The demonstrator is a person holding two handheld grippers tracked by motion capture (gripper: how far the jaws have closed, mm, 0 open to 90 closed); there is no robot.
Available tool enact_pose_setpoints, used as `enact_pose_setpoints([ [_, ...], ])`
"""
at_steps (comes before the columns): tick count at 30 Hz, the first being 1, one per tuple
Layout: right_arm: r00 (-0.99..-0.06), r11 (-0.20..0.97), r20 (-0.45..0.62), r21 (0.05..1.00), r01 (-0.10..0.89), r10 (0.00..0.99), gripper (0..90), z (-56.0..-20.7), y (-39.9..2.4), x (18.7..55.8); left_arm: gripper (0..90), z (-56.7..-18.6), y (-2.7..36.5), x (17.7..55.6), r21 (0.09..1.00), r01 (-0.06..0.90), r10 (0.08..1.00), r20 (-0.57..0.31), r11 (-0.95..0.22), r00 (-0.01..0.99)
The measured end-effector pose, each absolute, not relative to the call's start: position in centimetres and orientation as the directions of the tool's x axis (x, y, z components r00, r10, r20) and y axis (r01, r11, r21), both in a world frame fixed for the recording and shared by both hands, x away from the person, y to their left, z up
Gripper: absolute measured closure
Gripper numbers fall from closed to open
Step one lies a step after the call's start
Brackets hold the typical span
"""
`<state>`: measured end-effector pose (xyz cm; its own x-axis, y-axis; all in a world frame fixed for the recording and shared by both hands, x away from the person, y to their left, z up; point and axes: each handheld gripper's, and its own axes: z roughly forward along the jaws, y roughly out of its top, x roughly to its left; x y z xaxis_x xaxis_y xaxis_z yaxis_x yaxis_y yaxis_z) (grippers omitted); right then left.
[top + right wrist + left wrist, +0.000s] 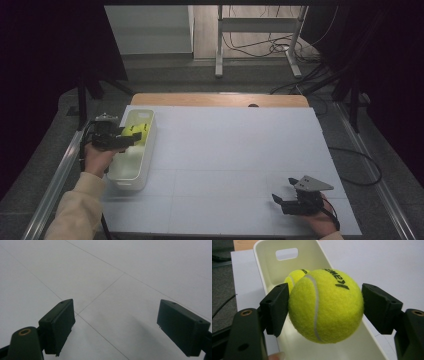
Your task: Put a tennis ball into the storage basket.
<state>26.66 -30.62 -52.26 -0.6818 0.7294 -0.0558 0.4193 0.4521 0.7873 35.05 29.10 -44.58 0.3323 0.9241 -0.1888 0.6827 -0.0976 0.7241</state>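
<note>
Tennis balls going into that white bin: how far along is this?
One tennis ball already lies in the white bin. A second ball sits between the left gripper fingers above the bin, a slight gap at the right finger, so it seems about to drop. The right gripper waits open over bare table; nothing more lies there.

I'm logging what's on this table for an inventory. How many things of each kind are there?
Tennis balls: 2, one between the left gripper's jaws, one behind it in the bin
White bins: 1
Grippers: 2, the left, and the right with nothing between its jaws
Total: 5
</note>
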Motion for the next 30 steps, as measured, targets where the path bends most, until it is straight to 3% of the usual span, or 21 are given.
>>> enact_pose_setpoints([
  [2, -0.681, 0.452, -0.056, 0.787, 0.419, 0.730, 14.9, -52.3, -30.6, 26.7, 16.9, -44.3, 29.2, 34.9, 0.738, 0.671, 0.925, -0.200, -0.074, 0.322],
  [5, -0.680, 0.451, -0.056, 0.788, 0.420, 0.731, 14.9, -52.3, -30.6, 26.7, 13.9, -43.7, 29.2, 34.6, 0.758, 0.649, 0.920, -0.213, -0.056, 0.328],
  [30, -0.679, 0.451, -0.061, 0.790, 0.416, 0.732, 14.9, -52.2, -30.7, 26.6, 13.0, -42.0, 24.7, 30.9, 0.858, 0.506, 0.813, -0.235, -0.083, 0.533],
])
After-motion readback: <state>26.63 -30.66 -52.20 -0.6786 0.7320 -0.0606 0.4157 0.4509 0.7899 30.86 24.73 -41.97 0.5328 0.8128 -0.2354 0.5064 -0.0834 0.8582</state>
